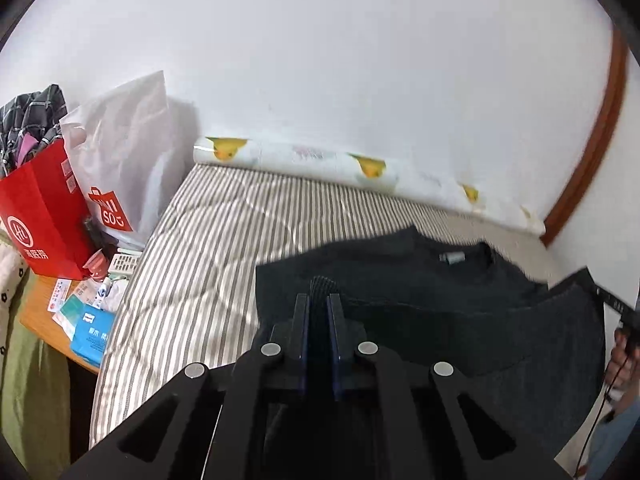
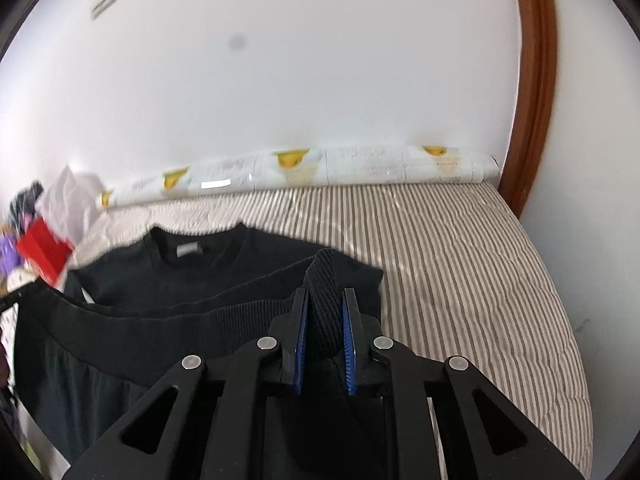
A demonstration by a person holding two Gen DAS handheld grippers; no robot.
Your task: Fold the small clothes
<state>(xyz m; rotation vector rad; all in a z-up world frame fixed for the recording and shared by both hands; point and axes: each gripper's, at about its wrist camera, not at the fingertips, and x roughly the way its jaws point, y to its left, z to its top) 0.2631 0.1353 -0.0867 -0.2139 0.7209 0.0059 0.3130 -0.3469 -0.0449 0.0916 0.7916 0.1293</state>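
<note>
Left gripper [image 1: 319, 300]: pinching the black sweater's [image 1: 420, 280] ribbed hem.
Right gripper [image 2: 325, 300]: clamped on hem too.
Bed [image 2: 460, 260]: striped; sweater's collar far, seemingly flat.

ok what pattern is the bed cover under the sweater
Narrow brown-and-white stripes on the bed cover; clearest in the right wrist view.

The left gripper [image 1: 319, 300] pointed downward, its fingers [image 1: 301, 320] pinched nearly together on dark ribbed fabric. The right gripper [image 2: 325, 300] did likewise. At the left view's blurred right edge, perhaps a hand [image 1: 622, 356].
</note>
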